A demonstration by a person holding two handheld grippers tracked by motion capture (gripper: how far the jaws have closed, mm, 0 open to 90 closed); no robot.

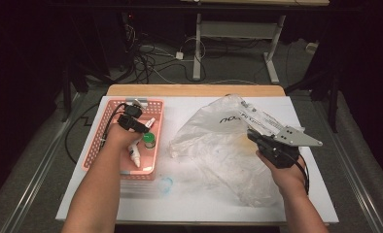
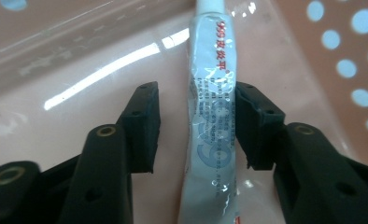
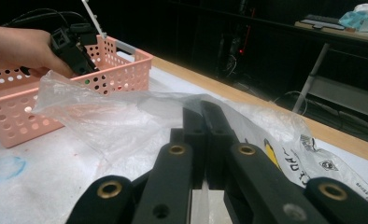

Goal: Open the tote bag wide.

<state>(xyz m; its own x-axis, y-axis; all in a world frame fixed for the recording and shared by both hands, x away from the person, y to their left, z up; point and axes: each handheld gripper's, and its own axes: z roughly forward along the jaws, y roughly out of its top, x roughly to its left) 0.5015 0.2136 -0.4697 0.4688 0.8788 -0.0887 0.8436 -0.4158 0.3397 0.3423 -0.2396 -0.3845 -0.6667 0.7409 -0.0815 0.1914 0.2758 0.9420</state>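
Note:
My left gripper (image 1: pixel 143 129) reaches down into the pink perforated basket (image 1: pixel 109 104). In the left gripper view its jaws (image 2: pixel 196 88) stand open around a white printed tube (image 2: pixel 212 116) that lies on the basket floor. The right pad touches the tube's side, while a gap shows at the left pad. My right gripper (image 1: pixel 254 137) is at the right edge of a clear crumpled plastic bag (image 1: pixel 214 141). In the right gripper view its jaws (image 3: pixel 203 112) are shut together on the bag's film (image 3: pixel 116 116), which is lifted off the table.
A small green-capped bottle (image 1: pixel 149 140) and another white tube (image 1: pixel 135 156) lie in the basket. A white sheet (image 1: pixel 204 204) with a blue smear (image 1: pixel 166 184) covers the table. The wooden table edge (image 1: pixel 194 90) runs along the back, with cables on the floor beyond.

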